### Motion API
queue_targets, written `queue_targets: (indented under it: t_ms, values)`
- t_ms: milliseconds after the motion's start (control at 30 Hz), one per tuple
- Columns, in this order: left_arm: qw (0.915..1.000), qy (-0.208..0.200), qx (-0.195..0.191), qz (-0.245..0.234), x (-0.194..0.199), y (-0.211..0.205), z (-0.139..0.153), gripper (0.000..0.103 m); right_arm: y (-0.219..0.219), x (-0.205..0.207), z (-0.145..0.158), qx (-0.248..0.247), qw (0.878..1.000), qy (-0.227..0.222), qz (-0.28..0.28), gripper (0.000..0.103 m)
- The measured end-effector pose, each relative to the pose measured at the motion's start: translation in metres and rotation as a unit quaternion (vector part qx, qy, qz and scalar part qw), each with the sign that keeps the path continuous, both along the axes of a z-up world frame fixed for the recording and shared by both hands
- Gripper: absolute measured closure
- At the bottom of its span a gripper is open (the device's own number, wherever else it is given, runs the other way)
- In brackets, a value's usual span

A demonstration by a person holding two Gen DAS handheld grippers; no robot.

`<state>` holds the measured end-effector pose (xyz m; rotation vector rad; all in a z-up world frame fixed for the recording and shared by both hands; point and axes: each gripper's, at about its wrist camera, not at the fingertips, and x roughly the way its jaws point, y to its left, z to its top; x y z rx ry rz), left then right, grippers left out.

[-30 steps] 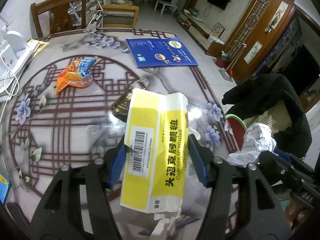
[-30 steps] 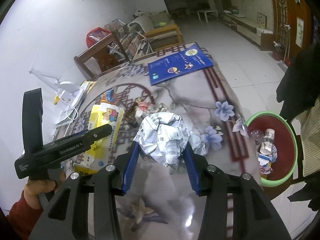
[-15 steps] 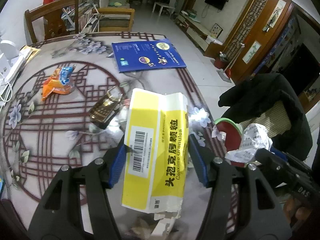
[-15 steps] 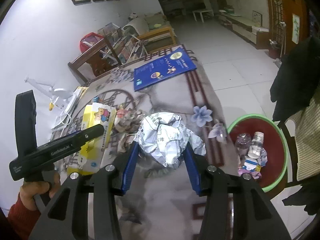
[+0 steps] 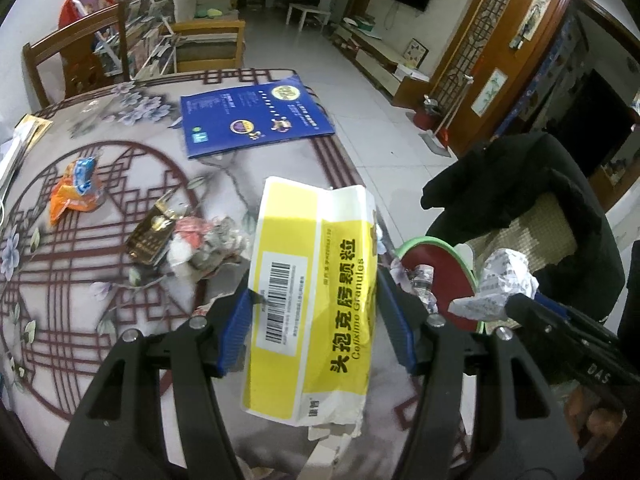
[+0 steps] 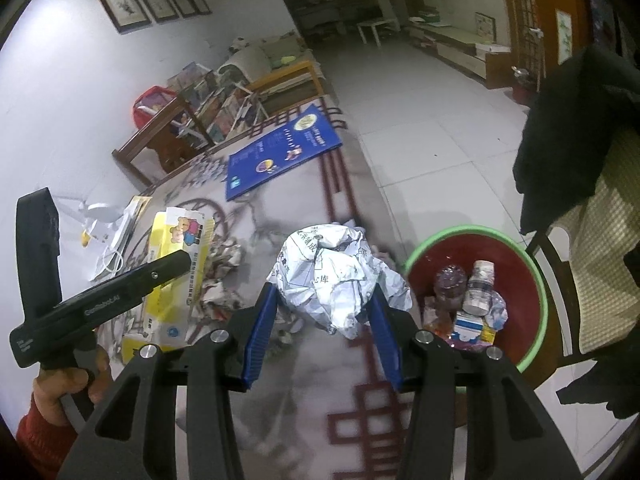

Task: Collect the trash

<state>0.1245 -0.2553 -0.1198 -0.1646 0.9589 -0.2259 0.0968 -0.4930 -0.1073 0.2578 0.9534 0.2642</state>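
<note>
Table [image 5: 100, 320] beside tiled floor [image 5: 384, 128]

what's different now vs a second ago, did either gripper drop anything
Nothing was dropped. Both grippers travelled across the patterned table toward the red basin with the green rim, which now shows much larger in both views. The left gripper still clamps the yellow and white medicine box; the right gripper still clamps the crumpled white printed paper ball. The blue booklet and orange snack wrapper stayed put.
</note>
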Motion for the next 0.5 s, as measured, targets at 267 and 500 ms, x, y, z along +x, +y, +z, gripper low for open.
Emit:
queue_targets:
  t_ms: [267,500]
  values:
    - [0.9999,0.007,0.006,-0.014,0.009,-0.02,-0.004,0.046,-0.023,0.006,-0.007,0.004,1.0,0.007,-0.018,0.057]
    - [0.9995,0.008,-0.001,-0.032,0.015,-0.039,-0.001,0.046,-0.045,0.018,-0.017,-0.006,0.999,0.015,-0.04,0.056]
